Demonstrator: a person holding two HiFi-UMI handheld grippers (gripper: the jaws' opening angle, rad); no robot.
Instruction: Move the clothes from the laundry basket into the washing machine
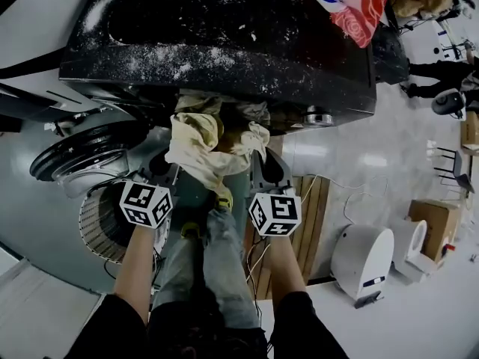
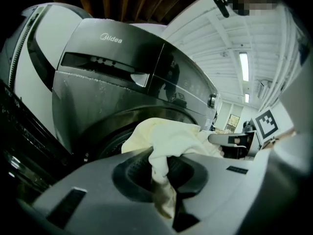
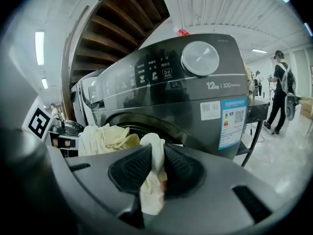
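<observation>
While both grippers' fingers pinch it, the crumpled cream garment [image 1: 200,144] hangs before the washing machine [image 1: 224,43].

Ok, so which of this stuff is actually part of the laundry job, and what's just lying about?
Job: cream garment, pinched by left tool and right tool; washing machine; laundry basket.
Lying about: red printed bag on the machine; white appliance; cardboard box.

Drum opening [image 3: 134,129], centre of right gripper view: partly blocked by cream garment [image 1: 198,144] across it. Head view: open door [image 1: 78,155], left centre, bounds that side. Laundry basket [image 1: 101,226], lower left. Bare floor [image 1: 337,155], right of washing machine [image 1: 224,36].
</observation>
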